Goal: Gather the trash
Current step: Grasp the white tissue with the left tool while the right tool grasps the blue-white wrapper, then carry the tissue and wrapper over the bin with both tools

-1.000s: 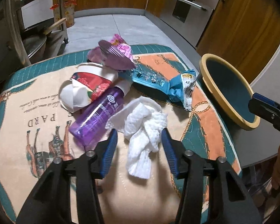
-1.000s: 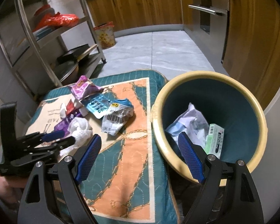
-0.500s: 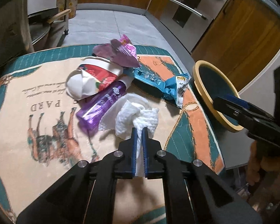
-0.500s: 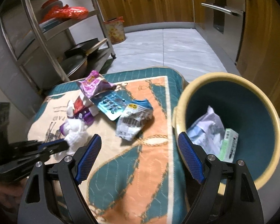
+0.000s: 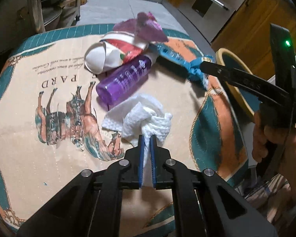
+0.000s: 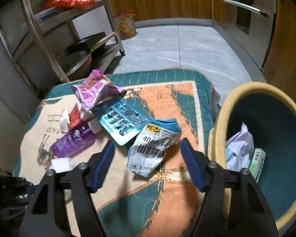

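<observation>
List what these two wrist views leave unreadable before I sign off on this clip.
- Bin: bottom and contents partly hidden by its rim and the right gripper; right wrist view.
- Tissue: near end hidden between the left gripper pads; left wrist view.
- Purple wrapper: print blurred.

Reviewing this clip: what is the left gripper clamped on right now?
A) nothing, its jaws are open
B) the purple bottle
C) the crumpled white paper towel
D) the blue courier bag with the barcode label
C: in the left wrist view the left gripper has its blue pads pressed together on the crumpled white paper towel, with the purple bottle lying apart.
</observation>
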Available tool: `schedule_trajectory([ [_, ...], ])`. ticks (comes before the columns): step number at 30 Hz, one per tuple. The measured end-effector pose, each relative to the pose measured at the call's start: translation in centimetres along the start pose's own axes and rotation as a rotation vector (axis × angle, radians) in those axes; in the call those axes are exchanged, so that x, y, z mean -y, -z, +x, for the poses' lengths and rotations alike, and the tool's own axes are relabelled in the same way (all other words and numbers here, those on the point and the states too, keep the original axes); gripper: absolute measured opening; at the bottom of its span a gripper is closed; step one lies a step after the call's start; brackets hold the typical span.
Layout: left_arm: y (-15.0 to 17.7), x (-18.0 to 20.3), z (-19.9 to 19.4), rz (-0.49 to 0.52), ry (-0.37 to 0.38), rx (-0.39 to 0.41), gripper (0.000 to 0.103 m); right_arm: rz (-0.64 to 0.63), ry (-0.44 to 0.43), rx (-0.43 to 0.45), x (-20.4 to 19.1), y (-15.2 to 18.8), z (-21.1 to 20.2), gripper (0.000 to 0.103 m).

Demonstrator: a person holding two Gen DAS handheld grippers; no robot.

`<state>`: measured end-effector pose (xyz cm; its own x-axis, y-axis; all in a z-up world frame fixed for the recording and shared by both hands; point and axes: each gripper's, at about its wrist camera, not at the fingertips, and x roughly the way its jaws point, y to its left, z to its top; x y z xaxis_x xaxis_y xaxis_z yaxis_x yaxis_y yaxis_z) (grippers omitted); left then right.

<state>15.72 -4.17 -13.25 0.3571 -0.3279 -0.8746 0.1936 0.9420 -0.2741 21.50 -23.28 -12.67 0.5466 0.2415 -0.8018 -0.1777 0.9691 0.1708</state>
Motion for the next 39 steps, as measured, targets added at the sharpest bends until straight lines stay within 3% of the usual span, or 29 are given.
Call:
schedule_trajectory([
  [3, 0.2, 0.2, 0.4, 0.020, -0.016, -0.006, 0.006, 0.003, 0.007, -0.036, 0.3, 0.5, 1.1, 0.043],
  [8, 0.2, 0.6, 0.6, 0.022, -0.018, -0.008, 0.006, 0.001, -0.009, -0.018, 0.3, 1.1, 0.3, 0.038],
  [11, 0.1, 0.8, 0.5, 0.033, -0.021, -0.008, 0.006, 0.009, -0.022, -0.015, 0.4, 1.3, -0.4, 0.030],
  [29, -0.6, 2.3, -3.5, 0.045, 0.019, 0.103, 0.004, 0.043, -0.057, 0.137, 1.6, 2.8, -10.5, 0.025],
  [39, -1.3, 5.9, -4.8, 0.084, 0.058, 0.158, 0.004, 0.062, -0.030, 0.200, 3.9, 5.2, -14.8, 0.025],
])
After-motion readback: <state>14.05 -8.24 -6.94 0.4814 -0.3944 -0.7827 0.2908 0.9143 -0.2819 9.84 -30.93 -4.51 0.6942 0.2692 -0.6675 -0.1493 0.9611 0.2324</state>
